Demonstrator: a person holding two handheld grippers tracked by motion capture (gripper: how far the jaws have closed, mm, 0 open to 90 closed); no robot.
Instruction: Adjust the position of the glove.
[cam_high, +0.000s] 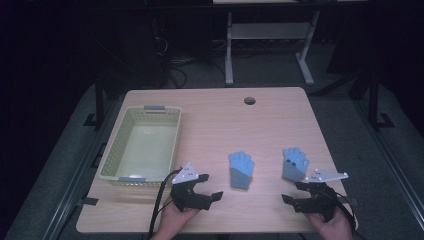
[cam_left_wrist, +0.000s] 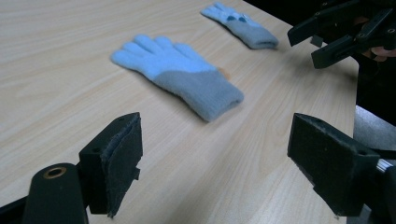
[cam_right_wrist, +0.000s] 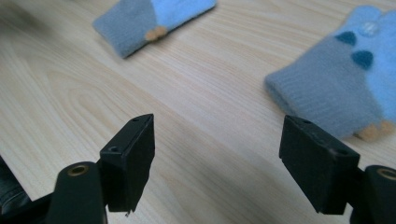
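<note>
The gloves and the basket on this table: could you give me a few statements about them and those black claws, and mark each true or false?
1. Two blue gloves lie flat on the table. True: the left glove and the right glove lie apart on the wood.
2. One glove is already in the basket. False: both gloves lie on the table, outside it.
3. The left claw grips a glove. False: its jaws stand open, holding nothing.
4. The right claw is open, close to the right glove's cuff. True.
5. The basket stands at the table's right side. False: it stands at the left.
</note>
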